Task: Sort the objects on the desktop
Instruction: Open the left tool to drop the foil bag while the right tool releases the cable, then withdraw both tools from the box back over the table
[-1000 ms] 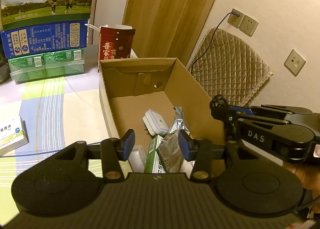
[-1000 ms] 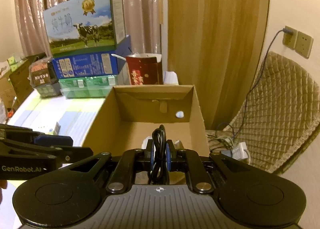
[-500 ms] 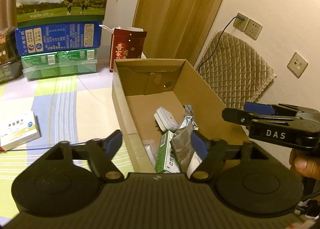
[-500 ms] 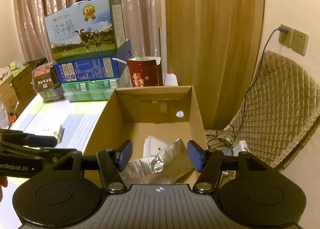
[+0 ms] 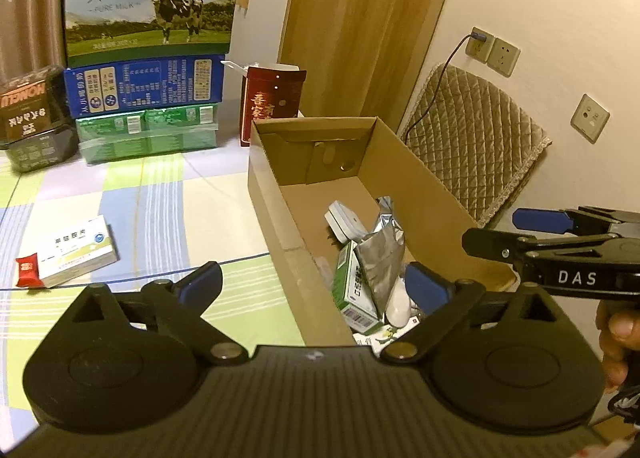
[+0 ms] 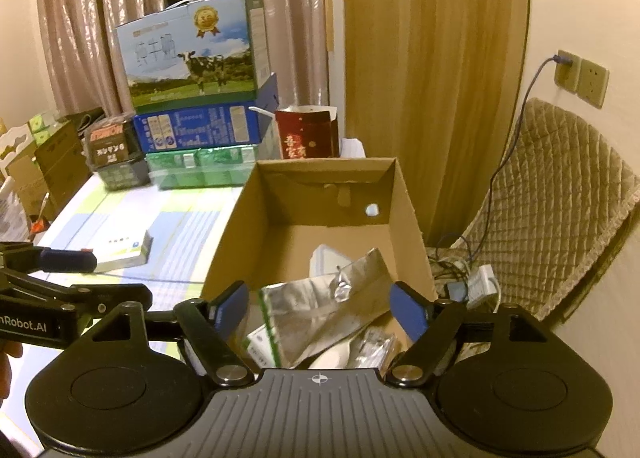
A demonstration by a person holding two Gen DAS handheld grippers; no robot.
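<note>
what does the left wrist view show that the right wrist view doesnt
Only the left wrist view shows the small red packet beside the white medicine box, and the right tool from the side. Only the right wrist view shows the white charger and cables on the floor, and the left tool. Both show the cardboard box holding the silver foil pouch, and the milk carton stack.

Left gripper (image 5: 314, 284): jaws spread wide, nothing between the blue pads (image 5: 200, 285). Right gripper (image 6: 320, 306): jaws likewise spread wide, empty. In the left wrist view, seen side-on at right edge, fingers parted, held level. Fingers of the right hand (image 5: 614, 342) wrapped on its handle. Left gripper level at left edge of right wrist view.
</note>
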